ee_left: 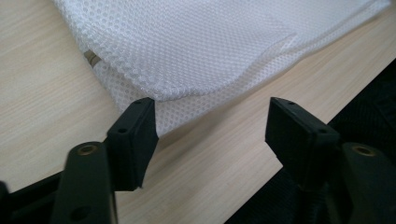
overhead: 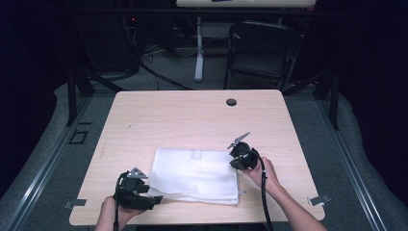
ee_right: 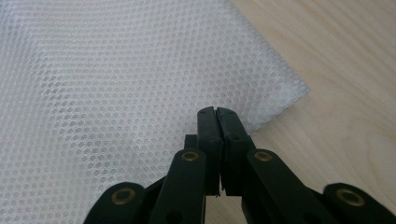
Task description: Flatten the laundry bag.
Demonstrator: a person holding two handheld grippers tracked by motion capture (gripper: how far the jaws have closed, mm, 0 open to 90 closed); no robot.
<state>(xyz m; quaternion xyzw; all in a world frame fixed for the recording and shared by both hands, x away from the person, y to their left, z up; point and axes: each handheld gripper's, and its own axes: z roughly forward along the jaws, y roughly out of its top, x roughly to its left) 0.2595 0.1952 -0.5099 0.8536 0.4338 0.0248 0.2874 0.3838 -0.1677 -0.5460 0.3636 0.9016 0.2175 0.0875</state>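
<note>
Left gripper (ee_left: 210, 121) is gaping at the mesh cloth's (ee_left: 187, 51) near corner, just ahead; right gripper (ee_right: 217, 114) is resting closed, empty, at its far-right corner.

Your forearms run off the bottom edge of the high view. The mesh cloth (ee_right: 116, 93) is cut off at the top and left in the right gripper view; whether the closed jaws pinch it, you cannot tell.

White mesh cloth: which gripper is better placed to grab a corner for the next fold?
Left, probably. The left gripper has open jaws at the near left corner of the white mesh cloth, ready to close. The right gripper is shut with nothing visibly between its jaws, tips over the cloth's right edge; it must open first.
</note>
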